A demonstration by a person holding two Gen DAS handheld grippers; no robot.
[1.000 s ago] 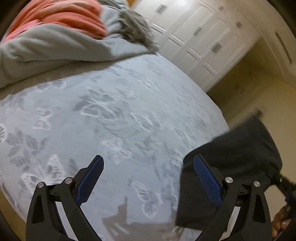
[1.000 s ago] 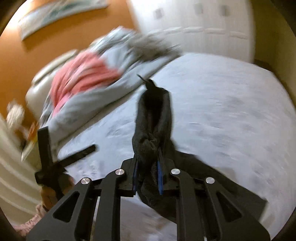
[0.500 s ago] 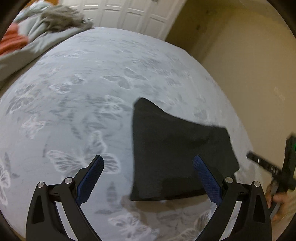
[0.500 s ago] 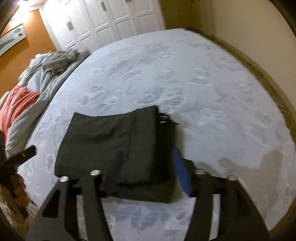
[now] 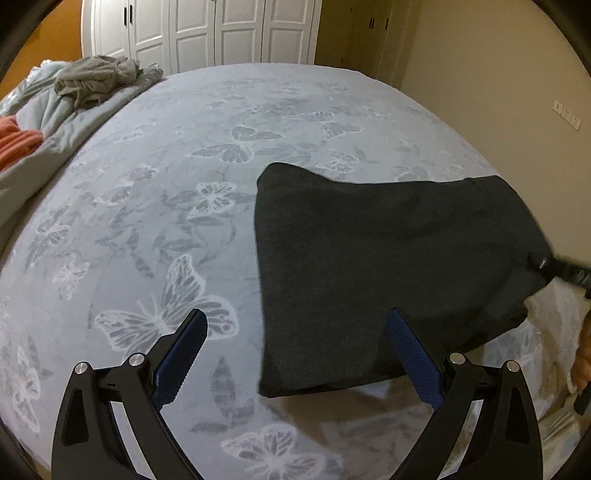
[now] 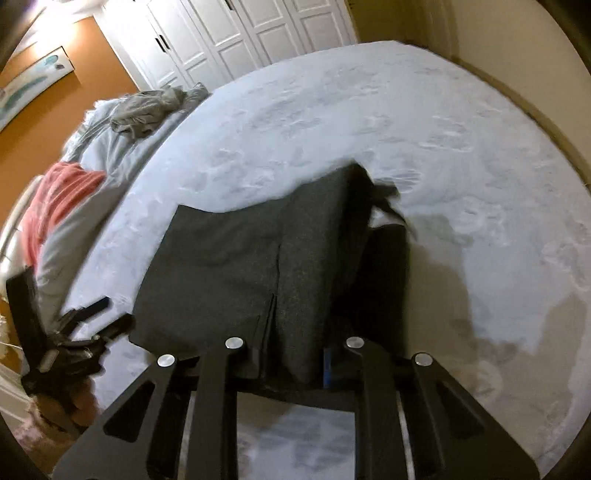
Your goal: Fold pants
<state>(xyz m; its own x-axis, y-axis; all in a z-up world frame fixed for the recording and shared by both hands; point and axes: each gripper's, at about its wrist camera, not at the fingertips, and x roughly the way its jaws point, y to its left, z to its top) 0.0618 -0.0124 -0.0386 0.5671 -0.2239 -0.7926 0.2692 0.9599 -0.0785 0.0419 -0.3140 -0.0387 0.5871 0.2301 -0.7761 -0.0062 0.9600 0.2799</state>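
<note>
The dark grey pants [image 5: 388, 258] lie folded into a flat rectangle on the pale blue butterfly bedsheet [image 5: 166, 192], right of centre in the left wrist view. My left gripper [image 5: 297, 354] is open and empty, just above the sheet at the pants' near left corner. In the right wrist view the pants [image 6: 240, 266] lie straight ahead, and my right gripper [image 6: 291, 365] is shut on a raised fold of their near edge. The right gripper also shows at the right edge of the left wrist view [image 5: 565, 271].
A grey duvet with a crumpled grey garment [image 5: 96, 79] and an orange blanket [image 6: 59, 199] is heaped along the bed's left side. White wardrobe doors [image 5: 207, 33] stand behind the bed. A cream wall [image 5: 498, 74] runs close along the right.
The right gripper carried the hanging pants down and laid them flat on the bed, opened briefly, and is now shut on their near edge. The left gripper swung right towards the pants, staying open.
</note>
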